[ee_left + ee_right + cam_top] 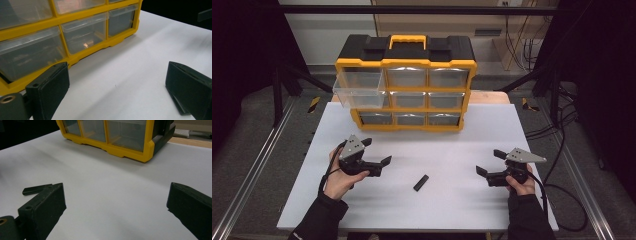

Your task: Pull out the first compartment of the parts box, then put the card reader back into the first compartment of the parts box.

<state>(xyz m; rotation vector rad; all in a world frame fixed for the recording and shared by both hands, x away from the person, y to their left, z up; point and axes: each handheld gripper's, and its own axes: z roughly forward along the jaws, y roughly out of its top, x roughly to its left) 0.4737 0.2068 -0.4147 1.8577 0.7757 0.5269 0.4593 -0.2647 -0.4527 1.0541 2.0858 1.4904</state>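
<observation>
A: What's hidden or cut off?

B: The drawers of the yellow-and-black organizer cabinet [406,82] are showing clear plastic fronts, but glare is making the contents hard to read. In the left gripper view the cabinet's top is running out of frame; something pale is glinting inside one drawer, too blurred to name.

A: Any drawer out?

B: The top-left clear drawer [357,89] is jutting forward past the yellow frame.

A: Grippers?

B: The left gripper [377,151] is sitting with its matte black, blocky jaws spread wide, nothing between them. The right gripper [490,162] is also gaping, holding nothing.

A: The loose piece?

B: A small black bar [421,182], flat and rectangular, is lying on the smooth white table [472,130] between the two grippers, apart from both, well in front of the cabinet
</observation>
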